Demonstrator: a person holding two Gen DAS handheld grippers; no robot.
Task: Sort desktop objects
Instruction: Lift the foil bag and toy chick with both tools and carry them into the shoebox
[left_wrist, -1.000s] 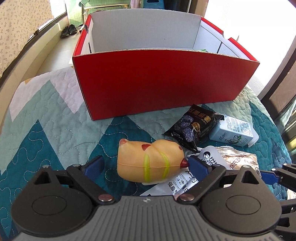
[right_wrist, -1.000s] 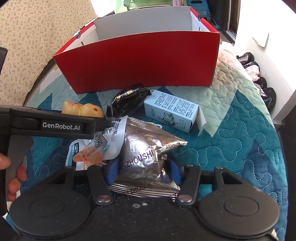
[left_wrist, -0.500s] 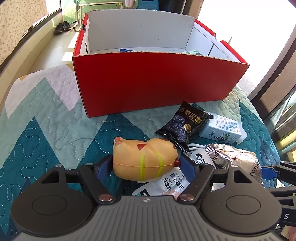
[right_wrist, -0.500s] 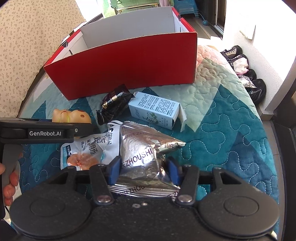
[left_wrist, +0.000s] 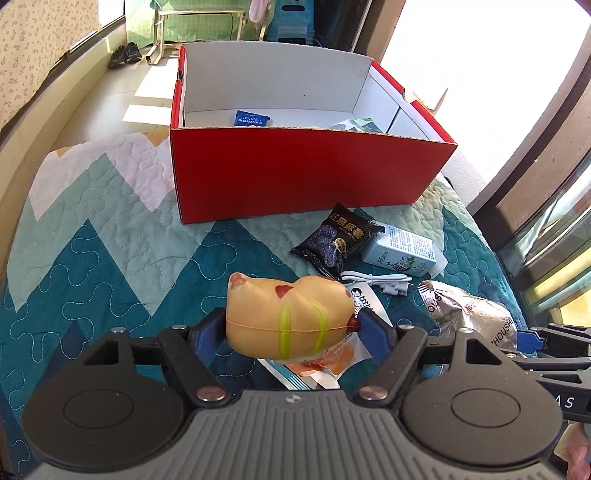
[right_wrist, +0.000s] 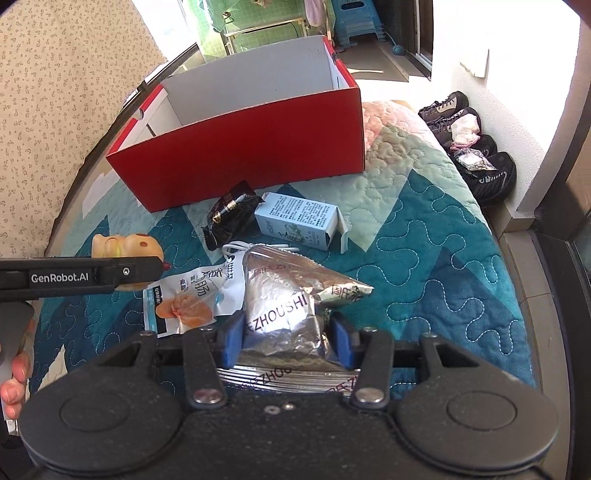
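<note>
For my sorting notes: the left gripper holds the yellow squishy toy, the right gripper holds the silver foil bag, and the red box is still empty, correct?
Not quite: the red box already holds a blue packet and a green-printed packet, as the left wrist view shows. The left gripper does hold the yellow squishy toy, and the right gripper the silver foil bag.

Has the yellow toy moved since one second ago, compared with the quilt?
Yes. The yellow toy was lying on the quilt; now the left gripper holds it lifted above the sausage packet, nearer the red box.
</note>
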